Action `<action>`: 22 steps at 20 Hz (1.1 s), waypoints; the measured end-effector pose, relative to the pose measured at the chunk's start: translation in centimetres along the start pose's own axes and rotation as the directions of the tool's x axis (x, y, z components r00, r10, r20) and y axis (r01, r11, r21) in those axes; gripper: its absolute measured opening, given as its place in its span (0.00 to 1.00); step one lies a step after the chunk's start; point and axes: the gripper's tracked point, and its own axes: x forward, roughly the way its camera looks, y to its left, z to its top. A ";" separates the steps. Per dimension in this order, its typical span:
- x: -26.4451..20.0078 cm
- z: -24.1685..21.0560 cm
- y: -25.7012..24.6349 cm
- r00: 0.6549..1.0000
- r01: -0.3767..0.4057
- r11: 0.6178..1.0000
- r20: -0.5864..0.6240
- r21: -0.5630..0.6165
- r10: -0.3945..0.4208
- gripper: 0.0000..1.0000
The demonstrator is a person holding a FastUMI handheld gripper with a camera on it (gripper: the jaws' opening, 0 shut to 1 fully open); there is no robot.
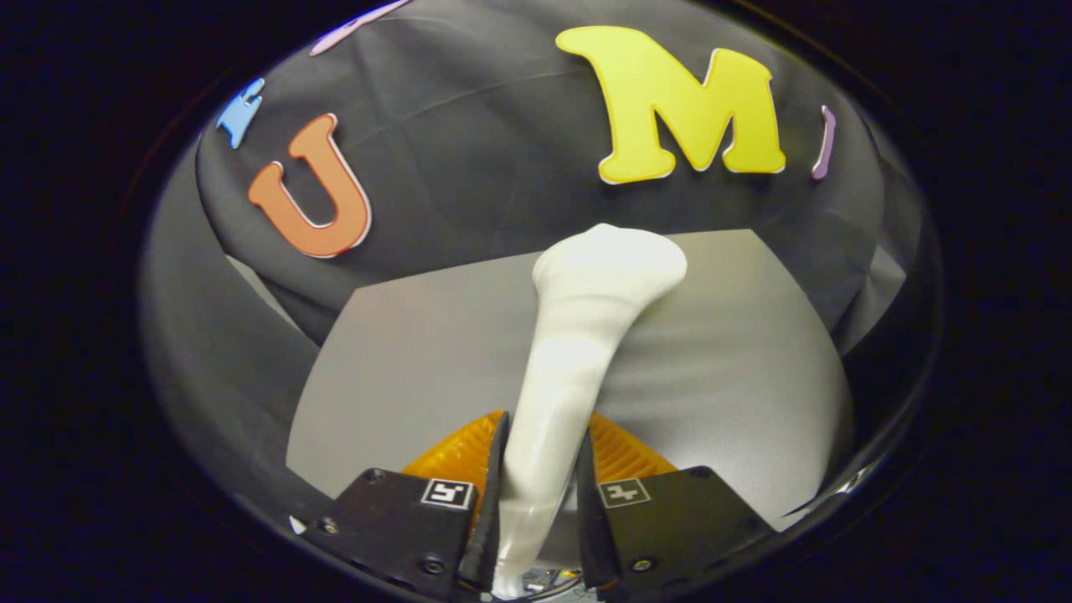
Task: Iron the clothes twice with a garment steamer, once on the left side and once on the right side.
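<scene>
The garment steamer [578,352] is pinched by its handle between the fingers of the gripper [540,511], head held ahead over the grey surface [402,368]. Carrying seems in hand — a garment must be reached next.

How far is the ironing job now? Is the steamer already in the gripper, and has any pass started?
Done: the gripper is shut on the white garment steamer, both fingers pressing its handle. In hand: the steamer's head points out over the grey surface beyond the fingers. Left: nothing here shows a finished pass, so the left and right passes appear still to do.
</scene>
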 end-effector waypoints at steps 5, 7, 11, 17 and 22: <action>-5.2 0.7 -0.1 0.991 -0.105 0.993 0.084 -0.053 0.109 0.34; -8.1 0.9 -0.3 0.982 -0.138 0.988 0.120 -0.065 0.145 0.34; -14.3 0.1 -1.0 0.959 -0.200 0.973 0.182 -0.119 0.219 0.34; -25.4 -1.0 -4.1 0.894 -0.255 0.938 0.312 -0.236 0.322 0.34; -34.2 -0.7 -9.4 0.817 -0.188 0.921 0.467 -0.341 0.339 0.34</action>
